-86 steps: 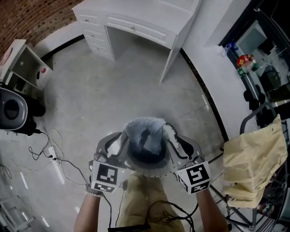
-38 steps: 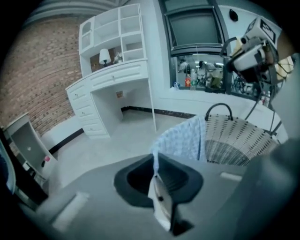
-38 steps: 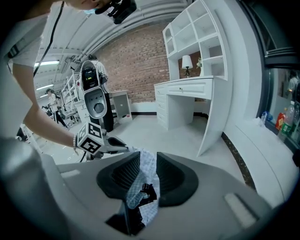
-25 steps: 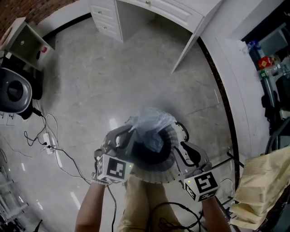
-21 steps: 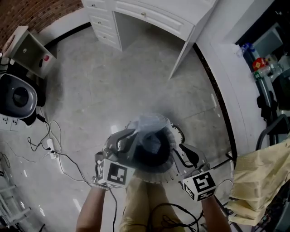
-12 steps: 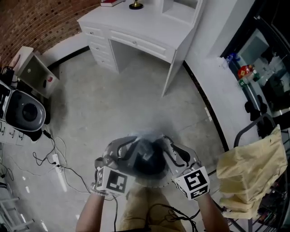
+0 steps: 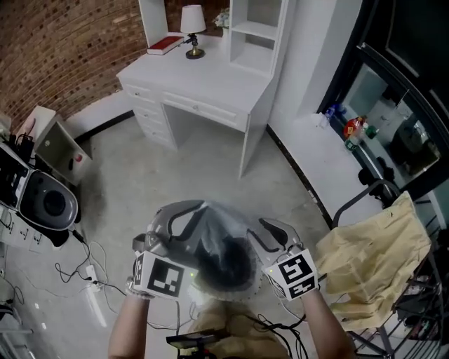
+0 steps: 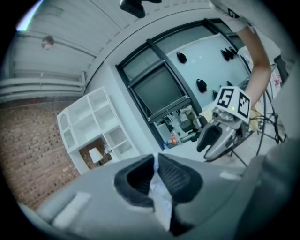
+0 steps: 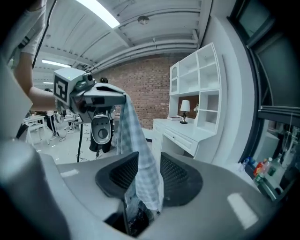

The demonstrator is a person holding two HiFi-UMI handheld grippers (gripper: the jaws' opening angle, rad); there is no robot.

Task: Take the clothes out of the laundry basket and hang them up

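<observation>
A light blue checked garment (image 7: 221, 221) hangs bunched between my two grippers, above a dark round laundry basket (image 7: 247, 285) with a ribbed rim. My left gripper (image 7: 193, 210) is shut on one edge of the cloth (image 8: 159, 197), which is pinched thin between its pads. My right gripper (image 7: 270, 231) has its jaws opening. The checked cloth (image 9: 133, 136) drapes down between its pads (image 9: 176, 176) with a gap showing. In the right gripper view the cloth runs up to the left gripper (image 9: 101, 101). The left gripper view shows the right gripper (image 8: 215, 140) close by.
A white desk (image 7: 203, 84) with a lamp (image 7: 191, 21) and shelves stands ahead. On the right, a beige cloth (image 7: 372, 259) hangs over a metal rack. A black round machine (image 7: 45, 203), a small white cabinet (image 7: 59, 144) and loose cables (image 7: 84, 270) lie at the left.
The head view has tipped up toward the desk. Both grippers have risen with the checked garment, which now covers more of the basket.
</observation>
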